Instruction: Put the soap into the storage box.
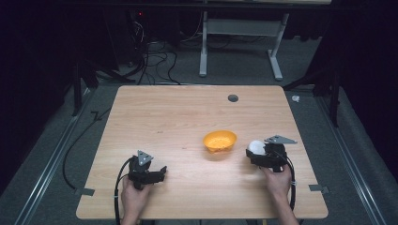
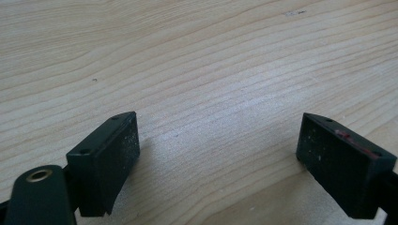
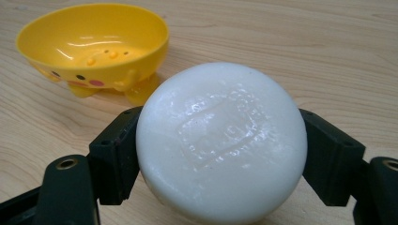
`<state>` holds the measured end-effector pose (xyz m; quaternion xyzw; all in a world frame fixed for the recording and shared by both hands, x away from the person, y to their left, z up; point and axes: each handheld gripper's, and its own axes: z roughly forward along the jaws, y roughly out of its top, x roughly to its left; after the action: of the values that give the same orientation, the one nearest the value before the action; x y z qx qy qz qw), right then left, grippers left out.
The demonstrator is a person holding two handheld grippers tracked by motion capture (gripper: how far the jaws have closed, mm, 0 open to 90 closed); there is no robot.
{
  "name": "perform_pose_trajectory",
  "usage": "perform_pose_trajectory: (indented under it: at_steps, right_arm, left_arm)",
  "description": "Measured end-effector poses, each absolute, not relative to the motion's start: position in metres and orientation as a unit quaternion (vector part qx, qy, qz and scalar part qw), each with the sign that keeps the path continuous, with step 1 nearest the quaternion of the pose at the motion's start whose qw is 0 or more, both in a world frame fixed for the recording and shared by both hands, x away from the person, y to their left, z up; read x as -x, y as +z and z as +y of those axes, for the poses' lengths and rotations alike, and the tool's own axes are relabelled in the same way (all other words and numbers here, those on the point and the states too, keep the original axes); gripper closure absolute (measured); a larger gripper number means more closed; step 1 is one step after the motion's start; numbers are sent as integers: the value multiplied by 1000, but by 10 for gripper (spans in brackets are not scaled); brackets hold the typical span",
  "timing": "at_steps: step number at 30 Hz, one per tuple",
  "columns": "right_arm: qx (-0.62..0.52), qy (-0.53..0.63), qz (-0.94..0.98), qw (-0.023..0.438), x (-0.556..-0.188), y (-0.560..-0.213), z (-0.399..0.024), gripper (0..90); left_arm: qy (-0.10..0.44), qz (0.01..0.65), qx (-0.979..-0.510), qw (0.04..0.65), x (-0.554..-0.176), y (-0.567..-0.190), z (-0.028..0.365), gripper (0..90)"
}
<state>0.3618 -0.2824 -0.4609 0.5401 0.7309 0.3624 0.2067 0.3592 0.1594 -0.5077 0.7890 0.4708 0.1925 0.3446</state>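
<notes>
High view: wooden table (image 1: 187,112), yellow bowl (image 1: 219,140) right of centre, both grippers near the front edge, well apart. Right gripper (image 1: 257,149) sits just right of the bowl with a white soap (image 1: 256,146) at its tip. Left gripper (image 1: 162,171) is front-left, low over bare wood, jaws toward the right. Hands come in from the bottom: left hand (image 1: 135,194) wrapped round its gripper's rear, right hand (image 1: 278,180) the same, forearm angled slightly in. Grey plate on top of each.

Right gripper view adds detail: soap (image 3: 220,140) is a round, puck-like bar, clamped by its rim between the two jaws, one pad each side. Broad face tilts up toward the camera, with a faint embossed mark, unreadable. No clear long axis. Bowl (image 3: 94,47) is upright beyond and left of the soap, apart from it, on small feet, with a painted face on the side and holes in the bottom.

Left gripper view: left gripper (image 2: 218,154) spread wide, nothing between the jaws, just wood grain. One pad (image 2: 345,164) has a reddish streak on its top edge.
</notes>
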Motion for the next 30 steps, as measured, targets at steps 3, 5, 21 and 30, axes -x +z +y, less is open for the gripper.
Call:
perform_pose_trajectory:
  at_steps: [3,5,21,30]
  right_arm:
    - [-535,366,731,211,-360,-456,-279,245]
    - [-533,367,732,210,-359,-453,-276,245]
    - [-496,386,749,210,-358,-426,-256,246]
    - [-477,382,765,205,-362,-420,-243,246]
  left_arm:
    - [192,471,-789,345,-359,-508,159,139]
    - [192,471,-789,345,-359,-508,159,139]
    - [192,471,-789,345,-359,-508,159,139]
    - [191,460,-795,346,-358,-508,158,146]
